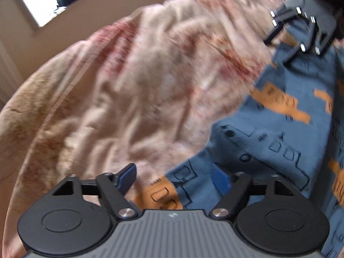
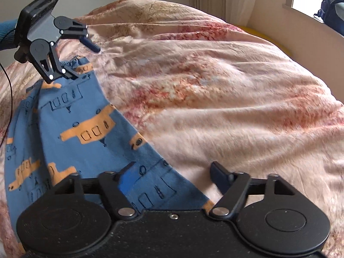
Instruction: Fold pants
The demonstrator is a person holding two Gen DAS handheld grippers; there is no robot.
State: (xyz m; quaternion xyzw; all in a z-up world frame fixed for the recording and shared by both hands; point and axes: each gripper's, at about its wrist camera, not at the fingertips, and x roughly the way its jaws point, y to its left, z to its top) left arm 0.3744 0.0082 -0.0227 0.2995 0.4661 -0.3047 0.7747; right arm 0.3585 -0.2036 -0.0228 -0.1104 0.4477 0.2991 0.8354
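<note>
Pink plush blanket (image 2: 215, 99) covers the bed, a soft wide surface for folding. Blue pants (image 2: 71, 129) with orange prints lie flat along its left side, one long edge exposed. Each gripper straddles that edge at opposite ends, apparently to lift and fold it: right gripper (image 2: 174, 176) near, left gripper (image 2: 86, 57) far, both jaws spread, not pinching yet.

I see a bed covered by a rumpled pink blanket (image 2: 215, 90), with blue patterned pants (image 2: 81, 129) lying flat on it beneath my right gripper (image 2: 174, 176).
</note>
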